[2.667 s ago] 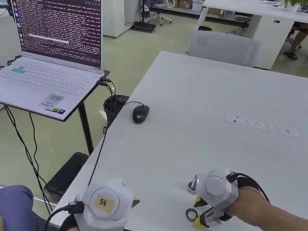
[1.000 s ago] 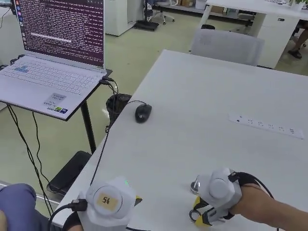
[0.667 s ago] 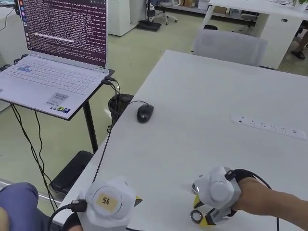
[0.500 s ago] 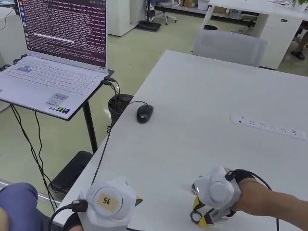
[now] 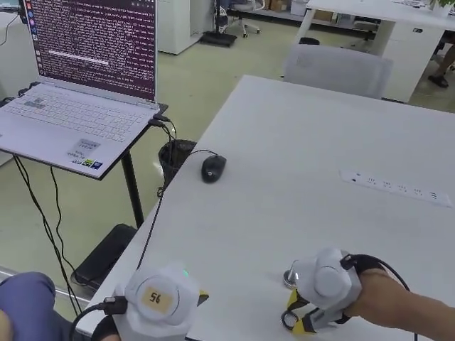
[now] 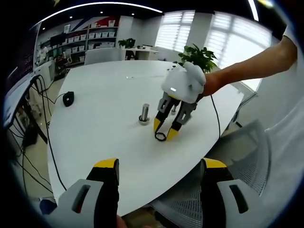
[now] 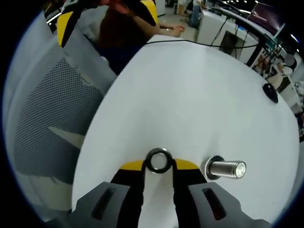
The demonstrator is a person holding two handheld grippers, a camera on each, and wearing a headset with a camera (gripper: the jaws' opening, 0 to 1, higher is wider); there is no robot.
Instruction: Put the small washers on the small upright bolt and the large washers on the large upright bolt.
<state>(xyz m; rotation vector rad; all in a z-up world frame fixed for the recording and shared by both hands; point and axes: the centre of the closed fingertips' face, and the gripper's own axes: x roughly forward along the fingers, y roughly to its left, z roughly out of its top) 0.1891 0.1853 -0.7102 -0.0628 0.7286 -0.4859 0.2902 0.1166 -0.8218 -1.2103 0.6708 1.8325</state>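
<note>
Gleaming, a ring-shaped steel washer [image 7: 158, 161] is clamped by the right hand-held gripper [image 7: 158, 166] just beside the smooth upright bolt [image 7: 227, 169] on the white bench [image 7: 190, 95]; the jaws of the left hand-held gripper [image 6: 160, 167] are spread wide.

Pale green floor [image 5: 206, 71]; grey fabric office chair [image 5: 334, 67] behind the white workbench [image 5: 298, 156]; blinded windows [image 6: 183, 28] admit daylight.

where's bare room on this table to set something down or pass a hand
Widest bare patch: mid table, bordered by the mouse, the power strip and the upright bolt. Another runs along the near edge between the left gripper and right gripper. Crowded at the bolt, where the right gripper holds a washer.
</note>
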